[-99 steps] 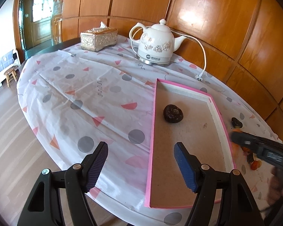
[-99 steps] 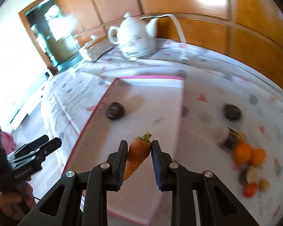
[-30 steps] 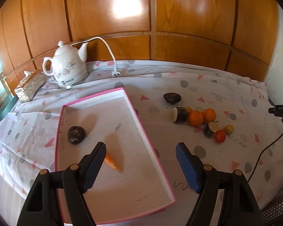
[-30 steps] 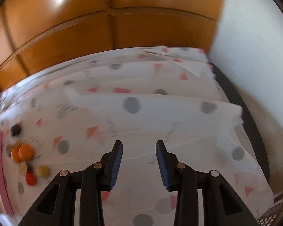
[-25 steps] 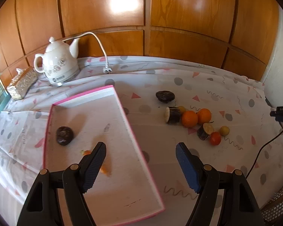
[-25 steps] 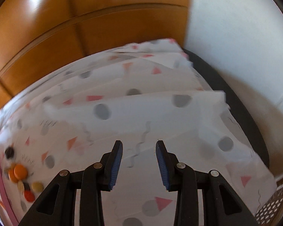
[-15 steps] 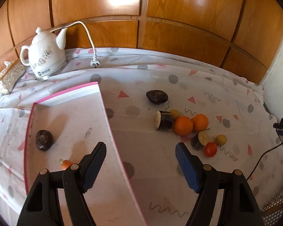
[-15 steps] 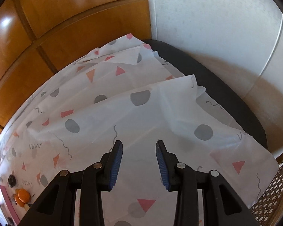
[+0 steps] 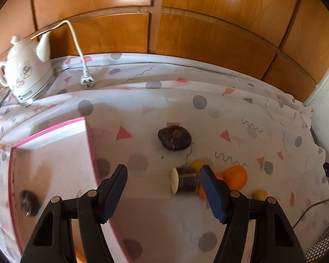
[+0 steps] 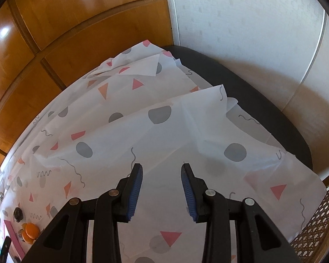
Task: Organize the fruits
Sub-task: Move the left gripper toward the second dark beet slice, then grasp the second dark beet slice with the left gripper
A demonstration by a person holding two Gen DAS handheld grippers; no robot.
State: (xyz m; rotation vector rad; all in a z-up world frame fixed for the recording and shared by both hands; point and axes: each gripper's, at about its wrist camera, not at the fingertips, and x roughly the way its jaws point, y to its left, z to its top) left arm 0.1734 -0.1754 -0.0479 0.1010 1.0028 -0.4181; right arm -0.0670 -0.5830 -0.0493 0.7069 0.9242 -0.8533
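My left gripper point(image 9: 163, 189) is open and empty above the patterned tablecloth. A cut dark cylinder piece point(image 9: 183, 180) lies just ahead, near its right finger. Beyond it lies a dark round fruit point(image 9: 174, 139). Oranges point(image 9: 234, 176) and a small yellow fruit point(image 9: 260, 194) lie to the right, partly hidden by the right finger. The pink-rimmed tray point(image 9: 48, 129) is at left with a dark fruit point(image 9: 28, 202) in it. My right gripper point(image 10: 161, 188) is open and empty over bare cloth near the table's right end. The oranges show small at far left there point(image 10: 31, 230).
A white kettle point(image 9: 25, 77) with its loose cord and plug point(image 9: 87, 81) stands at the back left. Wooden wall panels run behind the table. The dark table edge point(image 10: 263, 114) and a white wall lie to the right, with a wicker piece point(image 10: 318, 225) below.
My left gripper has swung right, away from the tray and toward the loose fruit pile. My right gripper, earlier shut on a carrot, is open and has turned toward the table's right end.
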